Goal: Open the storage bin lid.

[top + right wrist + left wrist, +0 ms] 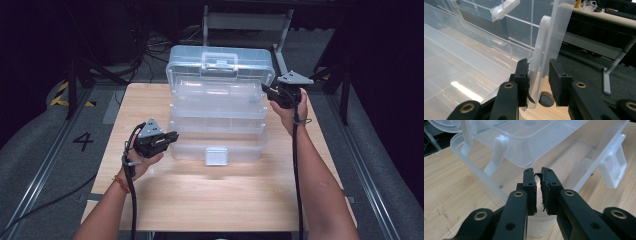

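Together we hold a clear plastic toolbox that sits open at the middle of the wooden table, its lid raised and its tiered trays fanned out. Our left gripper rests at the base's left front corner, jaws nearly together on the rim. Our right gripper stands apart around a white hinge arm at the right rear.

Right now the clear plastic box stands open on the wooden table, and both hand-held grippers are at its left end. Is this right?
Not quite. The clear plastic box does stand open on the wooden table, but just the left hand-held gripper is at its left end. The right hand-held gripper is at the right end, by the box's hinge arm. The high view shows this.
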Action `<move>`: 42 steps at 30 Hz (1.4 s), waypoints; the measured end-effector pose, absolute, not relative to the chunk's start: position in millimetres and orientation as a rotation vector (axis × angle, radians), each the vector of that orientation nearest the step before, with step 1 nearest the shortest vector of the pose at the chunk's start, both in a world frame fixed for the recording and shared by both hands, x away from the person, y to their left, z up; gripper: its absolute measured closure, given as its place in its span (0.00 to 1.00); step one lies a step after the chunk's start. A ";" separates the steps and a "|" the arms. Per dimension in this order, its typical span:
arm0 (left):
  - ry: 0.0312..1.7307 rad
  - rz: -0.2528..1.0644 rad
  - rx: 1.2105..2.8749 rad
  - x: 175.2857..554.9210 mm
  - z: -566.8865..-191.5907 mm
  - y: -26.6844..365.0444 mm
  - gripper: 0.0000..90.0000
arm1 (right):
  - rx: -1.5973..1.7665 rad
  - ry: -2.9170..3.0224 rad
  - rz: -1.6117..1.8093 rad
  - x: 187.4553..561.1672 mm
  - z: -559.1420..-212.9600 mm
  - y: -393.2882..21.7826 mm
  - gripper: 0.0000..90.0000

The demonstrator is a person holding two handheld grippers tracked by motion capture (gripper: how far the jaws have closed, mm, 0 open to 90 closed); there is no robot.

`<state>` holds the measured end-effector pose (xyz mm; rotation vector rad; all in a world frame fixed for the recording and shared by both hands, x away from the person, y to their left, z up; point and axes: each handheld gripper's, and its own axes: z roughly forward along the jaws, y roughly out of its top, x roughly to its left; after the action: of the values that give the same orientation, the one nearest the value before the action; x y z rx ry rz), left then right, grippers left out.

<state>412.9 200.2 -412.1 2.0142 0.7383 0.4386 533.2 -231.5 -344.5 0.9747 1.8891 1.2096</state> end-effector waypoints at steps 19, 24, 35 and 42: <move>0.724 0.415 2.023 415.3 -412.2 200.2 0.91 | 0.985 1.917 1.194 543.1 -336.8 -230.5 0.80; 0.722 0.419 2.022 416.4 -412.9 199.3 0.91 | 1.002 1.927 1.202 546.4 -336.1 -231.5 0.80; 0.717 0.420 2.024 417.4 -413.5 199.6 0.91 | 1.042 1.939 1.208 559.6 -333.4 -231.1 0.82; 0.718 0.411 2.022 418.3 -414.7 198.5 0.91 | 1.063 1.953 1.217 567.6 -331.8 -231.0 0.83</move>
<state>418.3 198.5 -414.7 2.0221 0.7182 0.4106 567.6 -231.0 -331.8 1.0628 1.9534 1.2166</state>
